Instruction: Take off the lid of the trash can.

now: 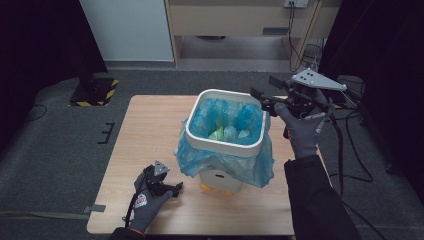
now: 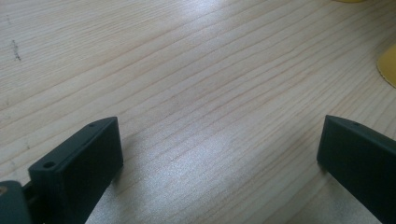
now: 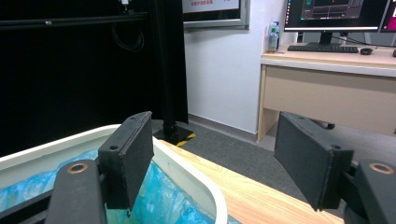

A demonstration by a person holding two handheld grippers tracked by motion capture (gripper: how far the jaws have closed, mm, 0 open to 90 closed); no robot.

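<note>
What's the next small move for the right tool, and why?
Probably lower the right tool and close on the bin's white rim. Its jaws are open, hovering at the far right corner over the blue bag, holding nothing. The left tool rests open on the table.

Bin mostly hidden by its own liner

The blue liner (image 1: 200, 155) drapes over the white bin (image 1: 226, 145), hiding most of its wall; what lies inside it (image 1: 220, 132) is too small to identify, and yellow shapes (image 2: 387, 65) beside the bin are cut off.
</note>
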